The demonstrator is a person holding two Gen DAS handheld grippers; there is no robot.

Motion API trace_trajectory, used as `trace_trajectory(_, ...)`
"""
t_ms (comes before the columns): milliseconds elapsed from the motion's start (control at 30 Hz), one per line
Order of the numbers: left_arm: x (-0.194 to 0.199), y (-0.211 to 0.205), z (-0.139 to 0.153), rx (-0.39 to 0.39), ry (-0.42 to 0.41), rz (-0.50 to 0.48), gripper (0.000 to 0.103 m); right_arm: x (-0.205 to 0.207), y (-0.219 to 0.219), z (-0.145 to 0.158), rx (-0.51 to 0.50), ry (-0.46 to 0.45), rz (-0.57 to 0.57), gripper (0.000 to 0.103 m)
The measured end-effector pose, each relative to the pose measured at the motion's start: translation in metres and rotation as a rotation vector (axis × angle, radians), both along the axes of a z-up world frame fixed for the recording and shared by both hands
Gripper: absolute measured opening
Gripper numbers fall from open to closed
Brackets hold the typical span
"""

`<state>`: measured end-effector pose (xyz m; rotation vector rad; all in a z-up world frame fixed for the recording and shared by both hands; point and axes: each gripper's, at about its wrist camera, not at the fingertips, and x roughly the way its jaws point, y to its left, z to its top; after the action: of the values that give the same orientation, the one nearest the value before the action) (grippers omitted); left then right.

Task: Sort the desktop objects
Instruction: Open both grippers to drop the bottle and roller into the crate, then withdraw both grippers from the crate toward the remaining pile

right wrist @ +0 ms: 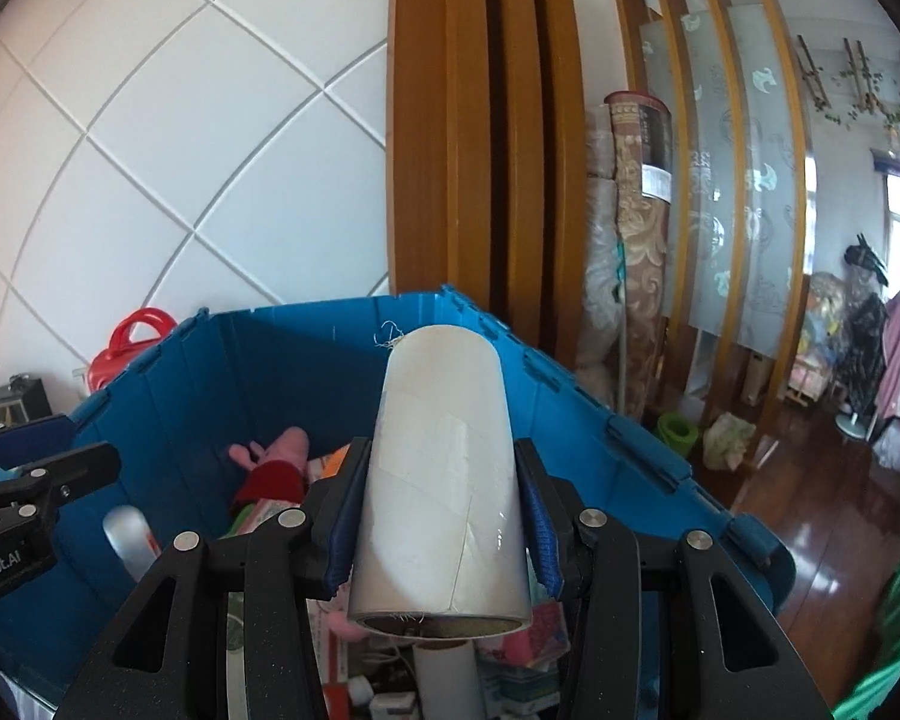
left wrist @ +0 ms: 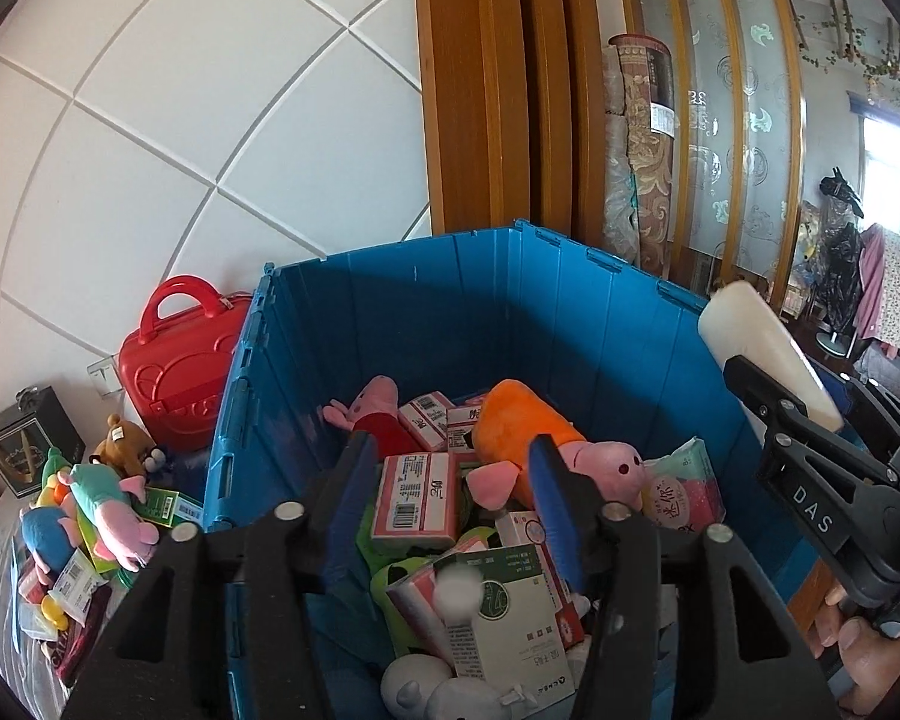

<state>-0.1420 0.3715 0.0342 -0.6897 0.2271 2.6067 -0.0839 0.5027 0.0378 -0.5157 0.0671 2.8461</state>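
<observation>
- R gripper (right wrist: 441,516): jaws closed on a white roll (right wrist: 441,480), blue pads pressing both its sides; roll points away from cam, open cardboard core end facing the lens at 6 o'clock.
- Roll is held above the blue crate (right wrist: 576,420), over its R half. In the L wrist view the same roll (left wrist: 768,348) shows at 3 o'clock, sticking out past the crate's R wall, w/ the R gripper (left wrist: 834,480) body marked "DAS" below it.
- L gripper (left wrist: 450,498): jaws wide apart, nothing between them, hanging over the crate's near side.
- Straight ahead of the L jaws, inside the crate: pink-and-white box (left wrist: 414,498) w/ barcode; at 1 o'clock an orange-dressed pig plush (left wrist: 546,444); at 11 o'clock a red-dressed pig plush (left wrist: 372,414) lying near the far wall.
- At 6 o'clock, closest to the lens: green-and-white carton (left wrist: 510,618) on top of the pile. At 2 o'clock a tissue pack (left wrist: 690,480) leans by the R wall.
- Outside the crate at 9 o'clock: red carry case (left wrist: 174,360) touching the crate's L wall; at 8 o'clock a heap of small plush toys (left wrist: 96,504) on the bench; black box (left wrist: 30,450) beyond them by the white wall.
- R wrist view, 9 o'clock: L gripper (right wrist: 30,492) seen side-on at the crate's L edge.
</observation>
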Motion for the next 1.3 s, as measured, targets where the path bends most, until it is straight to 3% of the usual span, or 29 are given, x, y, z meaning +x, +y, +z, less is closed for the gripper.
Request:
trace_trajectory(33, 0.002, -0.001, 0.001, -0.001, 0.011, 0.002, 0.068, 0.001, 0.001, 0.001, 0.004, 0.006, -0.008, 0.05)
trace_trajectory(67, 0.004, -0.001, 0.001, -0.004, 0.021, 0.005, 0.072, 0.003, 0.002, 0.003, 0.008, 0.014, -0.018, 0.064)
trace_trajectory(100, 0.006, -0.002, 0.002, -0.005, 0.032, 0.007, 0.078, 0.005, 0.002, 0.006, 0.01, 0.024, -0.022, 0.085)
trace_trajectory(167, 0.01, -0.006, 0.004, 0.002, 0.046, 0.006, 0.079, 0.011, 0.0, 0.01, 0.016, 0.045, -0.028, 0.103)
trace_trajectory(467, 0.022, -0.054, 0.018, 0.082, 0.1, 0.1, 0.082, 0.043, -0.026, 0.035, 0.049, 0.157, 0.026, 0.103)
trace_trajectory(833, 0.025, -0.183, 0.016, 0.153, 0.112, 0.309, 0.082, 0.057, -0.117, 0.058, 0.049, 0.299, 0.235, 0.103)
trace_trajectory(1033, 0.017, -0.278, 0.0, 0.156, 0.064, 0.426, 0.082, 0.047, -0.194, 0.062, 0.024, 0.286, 0.371, 0.103)
trace_trajectory(1167, 0.01, -0.343, -0.018, 0.113, 0.026, 0.513, 0.082, 0.039, -0.252, 0.064, 0.036, 0.277, 0.433, 0.103)
trace_trajectory(1300, 0.002, -0.407, -0.044, 0.058, -0.034, 0.589, 0.082, 0.021, -0.31, 0.052, 0.054, 0.205, 0.449, 0.103)
